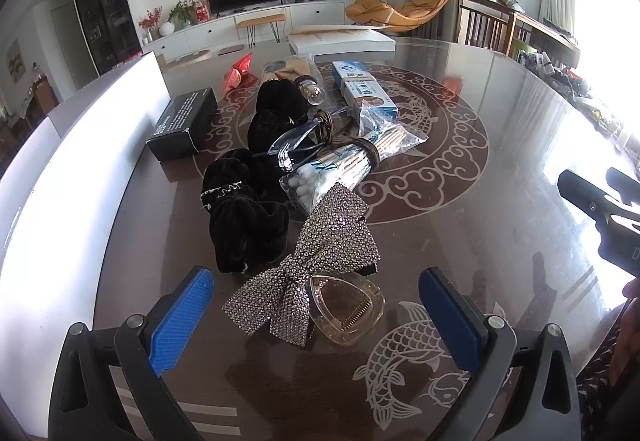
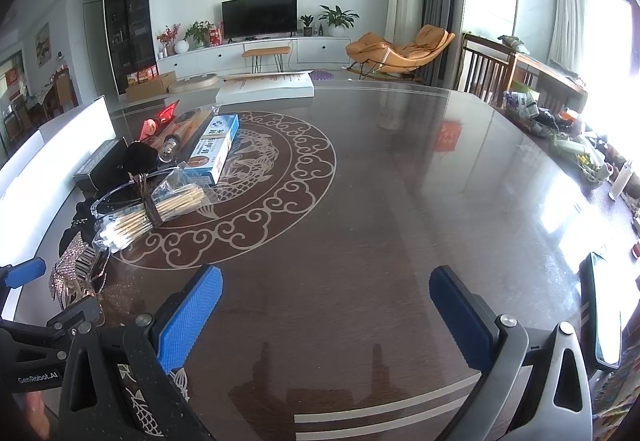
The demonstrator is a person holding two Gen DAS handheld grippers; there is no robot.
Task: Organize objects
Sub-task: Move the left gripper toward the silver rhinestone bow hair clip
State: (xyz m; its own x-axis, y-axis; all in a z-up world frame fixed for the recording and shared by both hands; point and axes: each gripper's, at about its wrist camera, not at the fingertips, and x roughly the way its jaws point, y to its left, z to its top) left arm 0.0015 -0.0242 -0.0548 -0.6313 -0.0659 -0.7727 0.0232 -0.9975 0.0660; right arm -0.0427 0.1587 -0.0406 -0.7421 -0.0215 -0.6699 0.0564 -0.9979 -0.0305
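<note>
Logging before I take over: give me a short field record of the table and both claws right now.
left claw: open, empty, low behind the rhinestone bow
right claw: open, empty, over bare table
nearest items: rhinestone bow lying partly over a clear hair clip
middle: black velvet scrunchies, cotton swab bag, clear glasses
far: black box, blue-white medicine boxes, small glass bottle
layout: items clustered on the left half of the table

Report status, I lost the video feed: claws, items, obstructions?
Both claws open, left, right. Rhinestone bow ahead of left, untouched. Hair clip tucked under bow.
</note>
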